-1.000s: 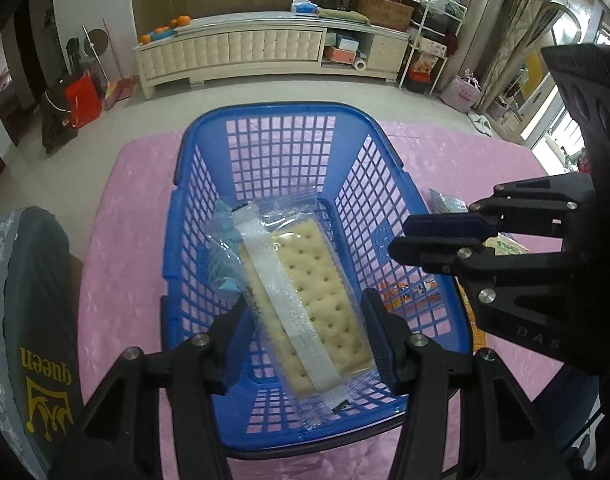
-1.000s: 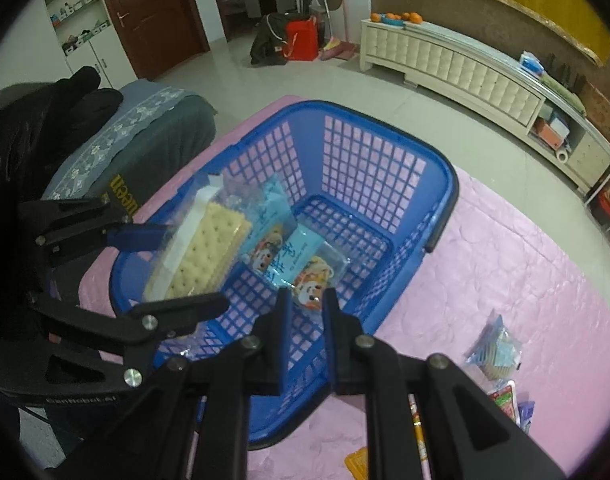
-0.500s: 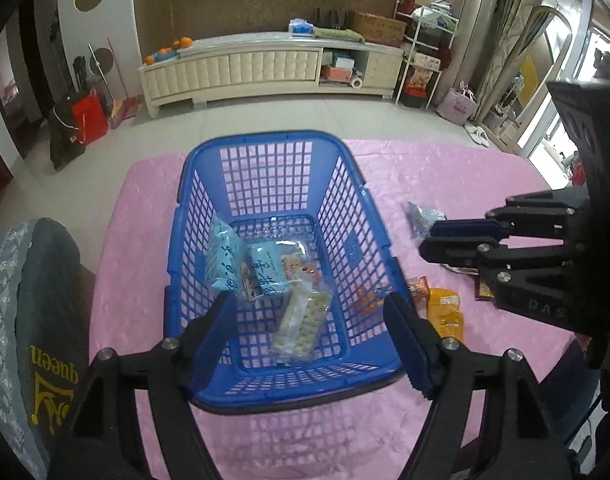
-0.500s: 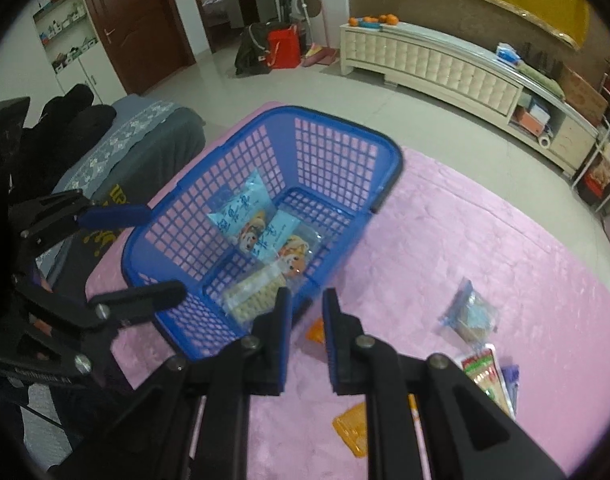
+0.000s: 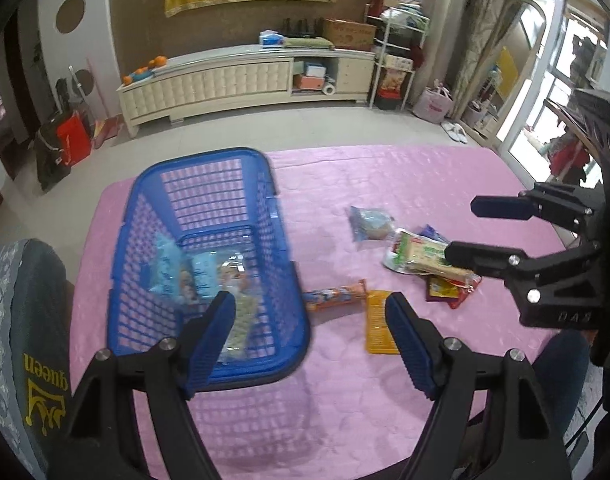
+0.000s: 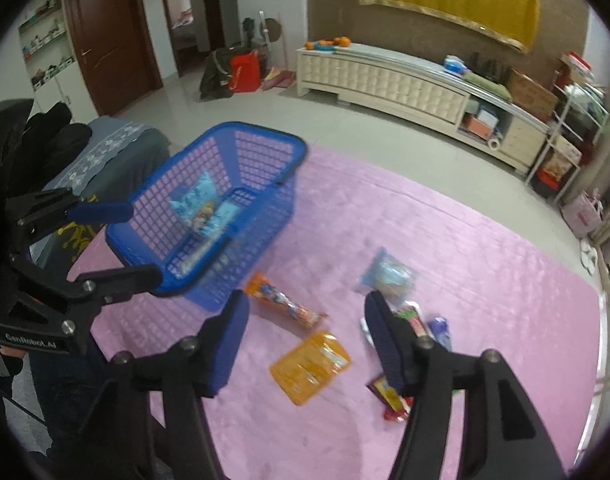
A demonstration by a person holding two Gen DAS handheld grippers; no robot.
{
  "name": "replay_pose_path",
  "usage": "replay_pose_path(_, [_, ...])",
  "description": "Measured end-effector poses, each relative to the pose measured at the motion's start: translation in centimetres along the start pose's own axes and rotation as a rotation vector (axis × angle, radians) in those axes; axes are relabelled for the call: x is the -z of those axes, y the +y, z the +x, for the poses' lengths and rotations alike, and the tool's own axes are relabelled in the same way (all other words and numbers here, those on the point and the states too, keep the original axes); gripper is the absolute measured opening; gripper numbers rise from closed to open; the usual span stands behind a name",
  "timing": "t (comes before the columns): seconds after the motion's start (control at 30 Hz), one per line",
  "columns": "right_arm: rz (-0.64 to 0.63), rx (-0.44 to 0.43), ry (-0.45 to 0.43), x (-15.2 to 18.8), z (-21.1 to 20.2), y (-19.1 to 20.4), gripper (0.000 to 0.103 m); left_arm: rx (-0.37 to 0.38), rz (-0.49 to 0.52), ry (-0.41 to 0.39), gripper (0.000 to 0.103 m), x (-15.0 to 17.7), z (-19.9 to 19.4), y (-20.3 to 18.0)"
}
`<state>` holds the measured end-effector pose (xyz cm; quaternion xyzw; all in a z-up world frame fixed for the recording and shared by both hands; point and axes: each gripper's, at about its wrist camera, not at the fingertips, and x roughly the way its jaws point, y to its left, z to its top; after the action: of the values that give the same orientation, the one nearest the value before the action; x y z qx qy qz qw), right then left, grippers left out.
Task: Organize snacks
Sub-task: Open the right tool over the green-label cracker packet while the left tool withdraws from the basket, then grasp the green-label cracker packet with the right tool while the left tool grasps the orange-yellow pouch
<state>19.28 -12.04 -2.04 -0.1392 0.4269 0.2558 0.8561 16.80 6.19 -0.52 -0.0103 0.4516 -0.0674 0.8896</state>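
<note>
Both sets of tongs are hanging spread wide above the pink-covered table (image 5: 385,176), gripping nothing. The left gripper (image 5: 309,312) is hovering over the near edge of the table, its left finger in front of the blue basket (image 5: 293,280), which is sitting toward the table's left side with light-blue snack packets (image 5: 185,272) and a cracker pack (image 5: 241,320) lying inside. The right gripper (image 6: 307,314) is hovering over the loose snacks out on the cloth to the right of the basket. An orange flat pouch (image 6: 309,366) is lying just below the gap between its fingers, a long orange wrapper (image 6: 285,306) is lying beside the basket wall, and a clear bag (image 6: 389,274) is lying farther back. A green-and-white pack (image 5: 419,256) and a red packet (image 6: 391,400) are partly hidden behind the right finger.
</note>
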Motion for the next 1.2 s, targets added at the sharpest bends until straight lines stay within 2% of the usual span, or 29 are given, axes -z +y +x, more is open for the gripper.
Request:
replay_pose_path(0.23, [0.041, 0.045, 0.0, 1.8, -1.2, -3.6, 0.071, 0.031, 0.028, 0.007, 0.077, -0.6, 1.4, -3.0])
replay_pose_path(0.4, [0.05, 0.059, -0.004, 3.2, -0.9, -5.6, 0.08, 0.038, 0.039, 0.016, 0.077, -1.0, 3.1, -4.9])
replay_pose_path(0.5, [0.026, 0.026, 0.009, 4.3, -0.2, -6.6, 0.082, 0.036, 0.051, 0.03, 0.077, -0.9, 4.2, -5.8])
replay_pose_path(0.63, [-0.068, 0.091, 0.036, 5.7, 1.8, -7.0, 0.082, 0.041, 0.054, 0.052, 0.077, -0.7, 6.0, -6.8])
replay_pose_path(0.73, [-0.085, 0.108, 0.111, 6.5, 3.7, -7.9, 0.082, 0.043, 0.058, 0.078, 0.077, -0.5, 7.6, -7.3])
replay_pose_path(0.8, [-0.05, 0.074, 0.183, 6.7, 5.4, -9.0, 0.082, 0.045, 0.055, 0.096, 0.077, -0.2, 8.8, -7.5])
replay_pose_path(0.93, [-0.057, 0.102, 0.196, 7.0, 7.7, -10.5, 0.082, 0.06, 0.03, 0.137, 0.077, 0.3, 10.9, -7.6])
replay_pose_path(1.1, [-0.11, 0.08, 0.268, 7.4, 11.4, -11.6, 0.082, 0.048, 0.039, 0.192, 0.077, 1.2, 13.8, -7.6])
replay_pose_path(1.2, [-0.122, 0.082, 0.309, 7.4, 12.9, -12.1, 0.082, 0.07, 0.032, 0.229, 0.077, 1.7, 15.4, -7.4])
